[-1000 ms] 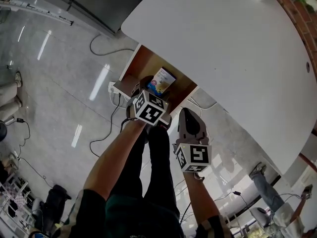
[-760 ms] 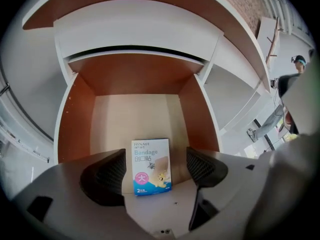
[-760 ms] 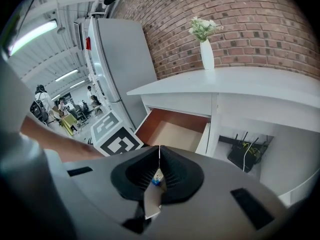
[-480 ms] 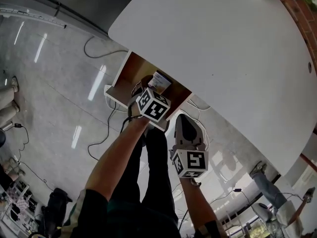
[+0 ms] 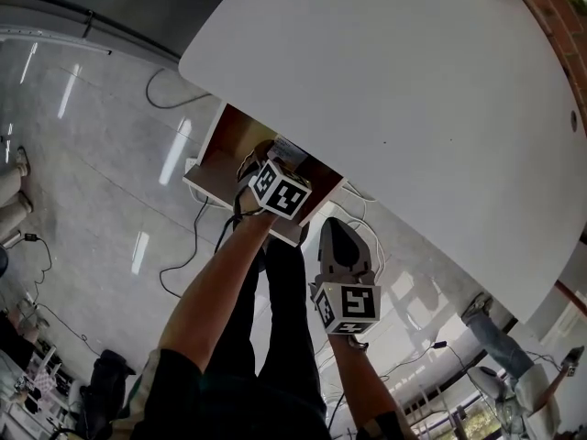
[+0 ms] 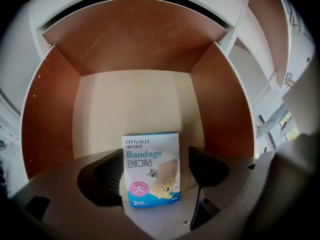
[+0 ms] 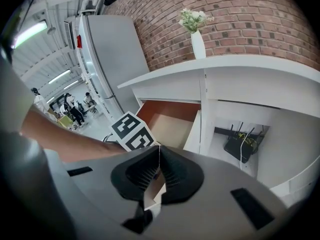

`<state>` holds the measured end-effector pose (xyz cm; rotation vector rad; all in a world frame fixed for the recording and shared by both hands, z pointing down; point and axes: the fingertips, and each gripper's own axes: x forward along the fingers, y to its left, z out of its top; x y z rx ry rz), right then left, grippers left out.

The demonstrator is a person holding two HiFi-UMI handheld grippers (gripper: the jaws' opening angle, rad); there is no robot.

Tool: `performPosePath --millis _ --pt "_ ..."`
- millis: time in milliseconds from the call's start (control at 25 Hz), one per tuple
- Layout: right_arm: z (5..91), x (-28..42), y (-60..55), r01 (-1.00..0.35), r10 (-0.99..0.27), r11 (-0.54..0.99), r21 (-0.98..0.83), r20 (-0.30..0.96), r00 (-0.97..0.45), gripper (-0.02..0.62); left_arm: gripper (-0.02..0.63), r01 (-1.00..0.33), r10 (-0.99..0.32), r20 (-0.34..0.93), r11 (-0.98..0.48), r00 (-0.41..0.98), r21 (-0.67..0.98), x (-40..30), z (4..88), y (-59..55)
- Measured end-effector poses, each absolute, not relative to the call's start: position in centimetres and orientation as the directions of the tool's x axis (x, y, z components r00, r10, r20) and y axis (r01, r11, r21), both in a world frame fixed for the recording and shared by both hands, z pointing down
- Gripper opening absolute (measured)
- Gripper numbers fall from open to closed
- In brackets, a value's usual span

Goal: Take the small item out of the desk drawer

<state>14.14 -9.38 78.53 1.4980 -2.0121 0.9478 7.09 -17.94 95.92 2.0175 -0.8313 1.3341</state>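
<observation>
- The left gripper reaches into the open drawer. Its jaws are spreading wide, with the bandage box between them but not yet pinched.
- The box stands upright on the drawer floor at lower centre of the left gripper view, printed face toward the camera. The rest of the drawer looks bare.
- The left pad sits just beside the box's left edge, while the right pad stands clearly apart from its right edge. I would nudge the gripper a touch toward the right of the frame, so both pads meet the box together and do not tip it.
- Go a little deeper before closing — the pads should reach well along the box's sides, not only its near corners.
- It is probably light, thin card, so squeeze softly; a hard clamp could crush it.
- Lift it straight up first, then draw back; the white worktop overhangs the drawer, so headroom may be tight.
- The right gripper has its jaws pressed together with nothing between them. It hangs back at lower centre of the head view — best kept there, out of the way.
</observation>
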Motion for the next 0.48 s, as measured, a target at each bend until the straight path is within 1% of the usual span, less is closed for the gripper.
performPosePath --millis 280,480 --pt "78.8 13.8 -9.1 -0.949 -0.626 0.166 -0.268 0.715 -0.311 0.025 0.405 -0.778 -0.248 0.939 -0.627 0.239 0.033 6.3 96.2 -18.3" --pt "79.0 13.8 -8.8 -0.948 -0.615 0.167 -0.272 0.722 -0.316 0.025 0.405 -0.802 -0.233 0.948 -0.596 0.217 0.037 5.8 96.9 -18.6"
